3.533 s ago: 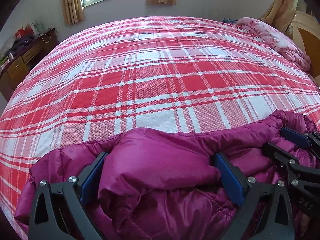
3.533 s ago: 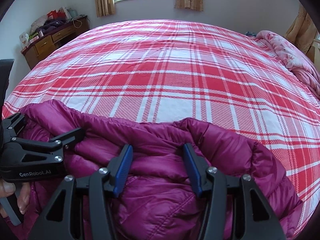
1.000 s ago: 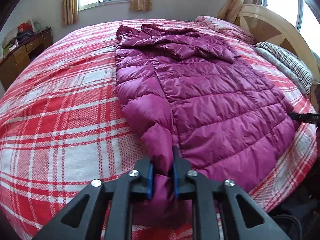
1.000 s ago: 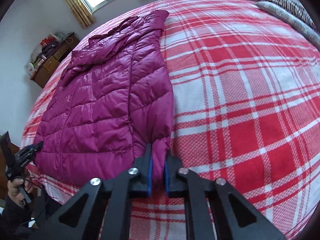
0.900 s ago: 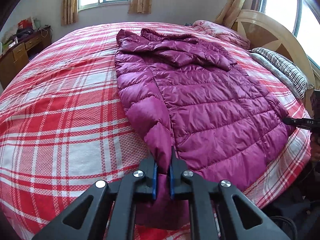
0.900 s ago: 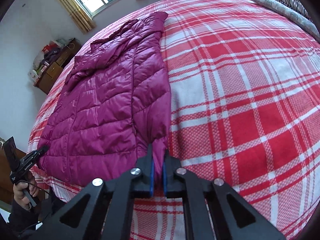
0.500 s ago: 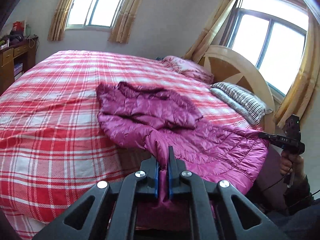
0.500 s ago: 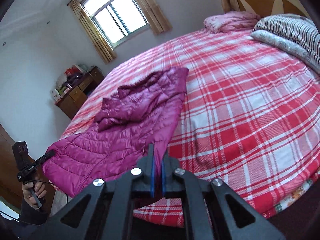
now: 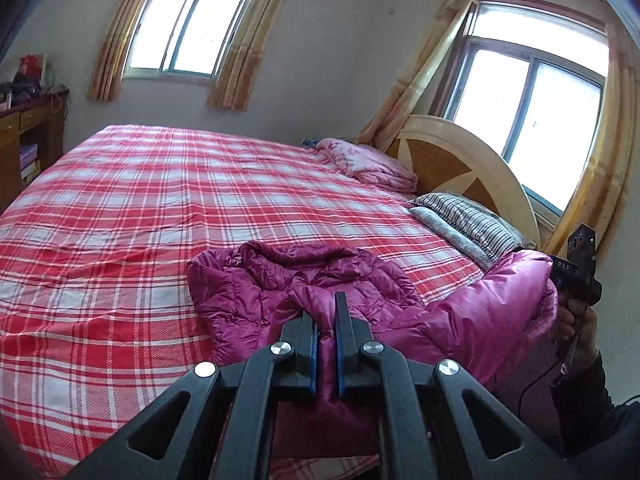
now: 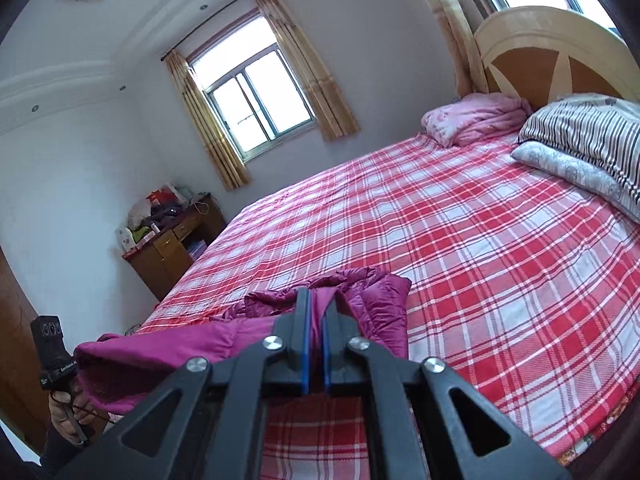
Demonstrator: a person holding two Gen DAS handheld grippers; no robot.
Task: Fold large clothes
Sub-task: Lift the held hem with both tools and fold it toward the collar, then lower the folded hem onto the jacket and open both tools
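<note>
A magenta puffer jacket [image 9: 288, 288] has its hood end bunched on the red plaid bed [image 9: 140, 208], while its hem hangs lifted off the near edge. My left gripper [image 9: 327, 312] is shut on one hem corner. In the right wrist view my right gripper [image 10: 316, 308] is shut on the other hem corner of the jacket [image 10: 376, 300], whose smooth lining stretches left toward the other hand. The right-hand tool [image 9: 578, 268] shows at the far right of the left wrist view. The left-hand tool [image 10: 52, 356] shows at the lower left of the right wrist view.
A pink quilt [image 9: 368, 160] and striped pillows [image 9: 468, 220] lie by the wooden headboard [image 9: 460, 156]. A wooden desk [image 10: 172, 248] with clutter stands past the bed's far corner. Two curtained windows are in the walls.
Both grippers rose with the hem corners and tilted up. The jacket, spread flat along the bed a second ago, has been pulled toward the near edge and its upper part has bunched.
</note>
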